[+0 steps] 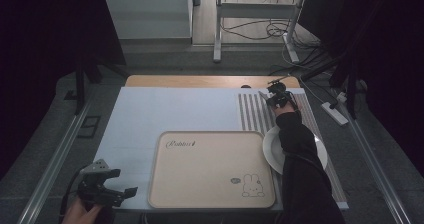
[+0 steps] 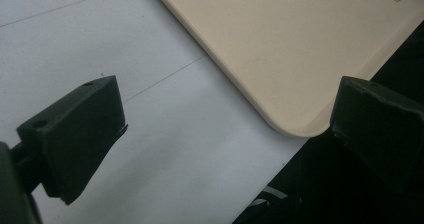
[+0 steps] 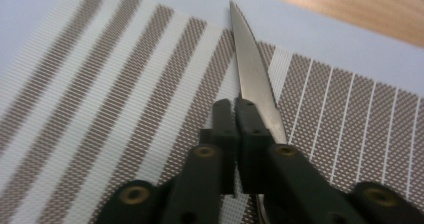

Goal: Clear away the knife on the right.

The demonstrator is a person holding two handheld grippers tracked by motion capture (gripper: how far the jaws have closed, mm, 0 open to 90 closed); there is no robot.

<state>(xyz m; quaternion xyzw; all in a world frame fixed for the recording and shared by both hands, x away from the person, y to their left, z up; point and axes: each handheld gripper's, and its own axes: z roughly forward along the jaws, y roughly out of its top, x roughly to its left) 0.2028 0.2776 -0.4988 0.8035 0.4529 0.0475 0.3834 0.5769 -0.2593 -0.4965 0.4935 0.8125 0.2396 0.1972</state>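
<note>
Striped placemat (image 3: 125,79), right tool (image 3: 235,115) pinching knife (image 3: 252,74), handle hidden.

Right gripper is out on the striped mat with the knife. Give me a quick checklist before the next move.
1. Right gripper on knife: jaws nearly closed around the blade; firmness cannot tell.
2. Knife lifted off the striped mat: cannot tell.
3. Left gripper free: ok, jaws wide apart, nothing between them.
4. Tray bare for a set-down: ok.
5. Plate reachable: not ok, the right sleeve lies across it.
</note>
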